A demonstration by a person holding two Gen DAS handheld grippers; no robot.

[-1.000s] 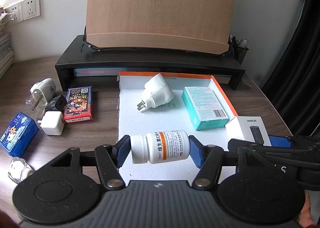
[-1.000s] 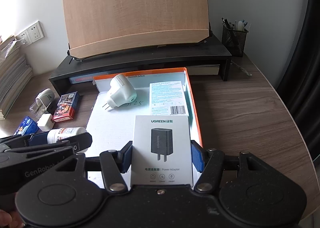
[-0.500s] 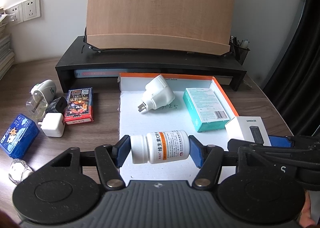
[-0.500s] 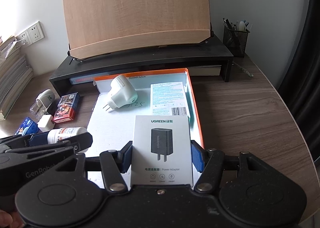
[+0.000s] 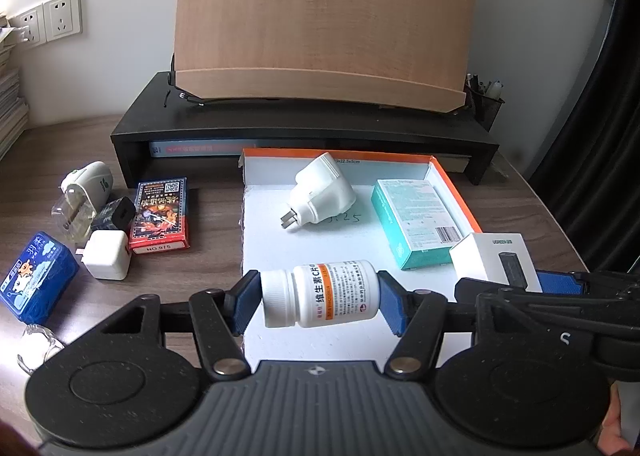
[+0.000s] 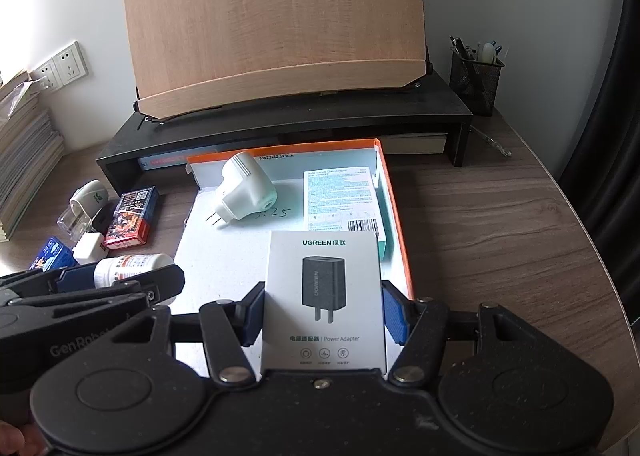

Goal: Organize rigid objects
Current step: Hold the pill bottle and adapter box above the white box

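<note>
Left tongs [image 5: 319, 302] clamped on a pill bottle [image 5: 320, 293] held sideways; right tongs [image 6: 323, 312] clamped on a white adapter box [image 6: 324, 298], both above the tray [image 5: 256, 256]

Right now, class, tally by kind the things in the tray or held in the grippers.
Boxes: 2, the teal box in the tray and the white box in the right gripper.
Plugs: 1, the white plug in the tray.
Bottles: 1, the pill bottle in the left gripper.
Total: 4.

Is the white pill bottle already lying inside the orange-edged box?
No, the white pill bottle is clamped sideways between the left gripper's blue pads, held above the orange-edged box.
</note>
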